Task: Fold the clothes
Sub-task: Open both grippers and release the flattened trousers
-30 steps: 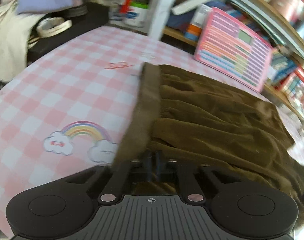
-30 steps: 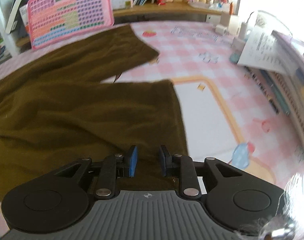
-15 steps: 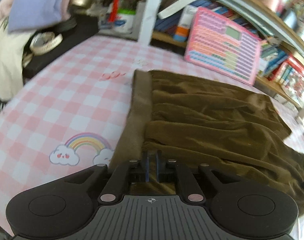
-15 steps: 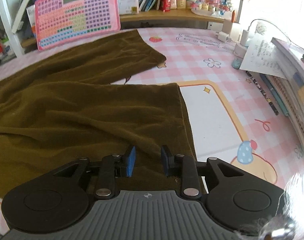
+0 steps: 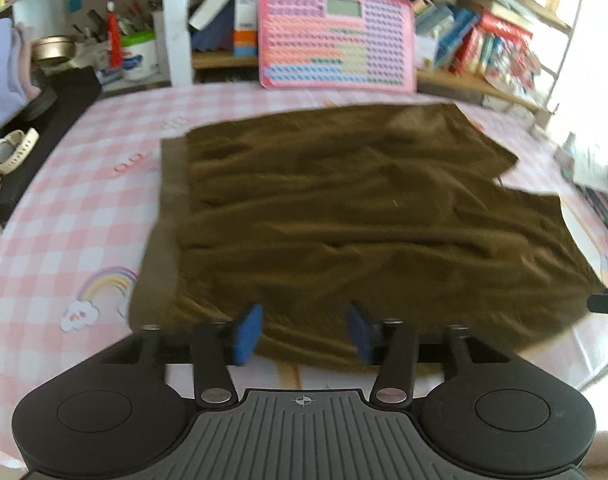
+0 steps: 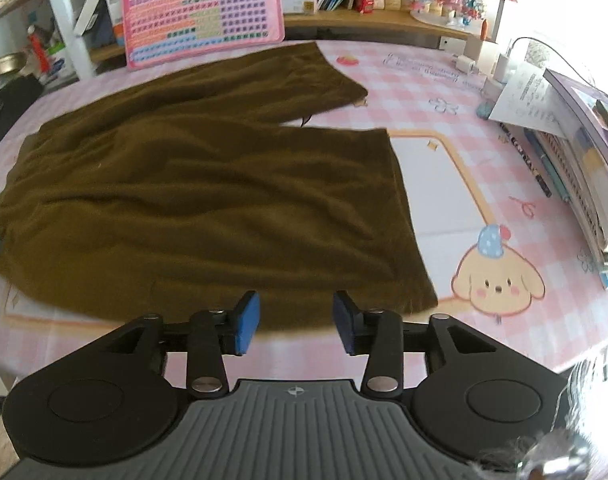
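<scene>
A pair of dark olive-brown shorts (image 5: 343, 216) lies spread flat on the pink checked table, its waistband (image 5: 164, 220) toward the left and two leg ends toward the right. In the right wrist view the same shorts (image 6: 192, 200) fill the middle, with the near leg hem (image 6: 407, 224) on the right. My left gripper (image 5: 304, 330) hangs above the near edge of the cloth, its jaws opening, nothing between the blue pads. My right gripper (image 6: 296, 322) hovers just off the near edge by the leg hem, jaws also opening and empty.
A pink toy keyboard (image 5: 335, 36) leans against the shelf behind the table. Books and papers (image 6: 575, 148) are stacked along the right edge. A cup of pens (image 5: 138, 54) and a black surface with a tape roll (image 5: 14, 152) sit at the far left.
Both grippers let go of the shorts' near edge, opened and drew back and up. The left gripper also rolled, so the table now looks more level.
</scene>
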`<state>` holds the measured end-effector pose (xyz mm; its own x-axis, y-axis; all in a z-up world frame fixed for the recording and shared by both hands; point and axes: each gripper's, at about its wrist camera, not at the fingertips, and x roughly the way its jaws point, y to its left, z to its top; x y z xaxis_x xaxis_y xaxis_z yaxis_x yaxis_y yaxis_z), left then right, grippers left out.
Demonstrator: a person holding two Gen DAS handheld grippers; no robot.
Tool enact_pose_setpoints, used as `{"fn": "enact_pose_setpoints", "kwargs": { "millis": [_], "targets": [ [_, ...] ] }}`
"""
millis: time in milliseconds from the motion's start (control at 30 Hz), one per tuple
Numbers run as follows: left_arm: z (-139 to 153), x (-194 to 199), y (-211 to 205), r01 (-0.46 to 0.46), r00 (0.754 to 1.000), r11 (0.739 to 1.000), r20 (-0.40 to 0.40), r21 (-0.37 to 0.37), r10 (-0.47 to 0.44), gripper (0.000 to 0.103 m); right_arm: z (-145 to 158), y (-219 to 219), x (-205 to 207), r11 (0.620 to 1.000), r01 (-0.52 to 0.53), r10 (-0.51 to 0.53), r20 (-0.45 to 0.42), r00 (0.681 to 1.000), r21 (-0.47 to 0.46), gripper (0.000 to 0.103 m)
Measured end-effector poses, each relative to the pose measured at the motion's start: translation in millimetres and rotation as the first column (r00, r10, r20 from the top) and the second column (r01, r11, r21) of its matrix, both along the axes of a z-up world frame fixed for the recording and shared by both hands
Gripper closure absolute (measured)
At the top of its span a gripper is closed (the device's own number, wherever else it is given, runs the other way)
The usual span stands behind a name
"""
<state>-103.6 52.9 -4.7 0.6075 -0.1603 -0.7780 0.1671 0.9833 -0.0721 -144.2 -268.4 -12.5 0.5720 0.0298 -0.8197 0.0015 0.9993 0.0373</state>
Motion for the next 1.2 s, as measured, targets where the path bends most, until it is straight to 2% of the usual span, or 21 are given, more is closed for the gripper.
{"fn": "enact_pose_setpoints", "kwargs": {
  "millis": [100,167,300,433,567,733,1000,1200],
  "targets": [
    [-3,-4,-10,0.027,0.999,0.999,-0.022,0.029,-0.026,0.033,1,1,-5,1.000,0.004,-0.004,-0.010,1.000,-0.013,0.053],
    [-2,-4,-13,0.035,0.999,0.998,-0.027,0.047,-0.034,0.026,1,-1,-8,1.000,0.013,-0.013,-0.028,1.000,-0.016,0.044],
    [5,-1,-11,0.041,0.999,0.997,-0.026,0.065,-0.039,0.017,-2,-7,-11,0.999,0.043,-0.044,-0.061,0.997,-0.018,0.037],
    [10,5,-6,0.035,0.999,0.997,-0.026,0.073,-0.033,0.014,-1,-11,-14,0.997,0.069,-0.071,-0.071,0.995,-0.026,0.025],
    [11,8,-2,0.021,0.999,0.996,-0.040,0.084,-0.018,0.014,0,-13,-13,0.996,0.081,-0.083,-0.071,0.994,-0.032,0.017],
    [14,12,5,0.004,0.999,0.997,-0.035,0.075,-0.001,0.014,10,-18,-8,0.997,0.066,-0.067,-0.039,0.997,-0.026,0.015],
    [39,38,27,-0.012,0.998,0.999,0.062,0.043,0.009,0.014,41,-29,34,0.994,-0.076,0.081,0.057,0.995,-0.081,0.014],
    [57,74,41,0.015,0.993,0.998,0.119,0.064,-0.023,0.014,72,-42,105,0.952,-0.277,0.293,0.125,0.948,-0.128,0.012]
  ]
}}
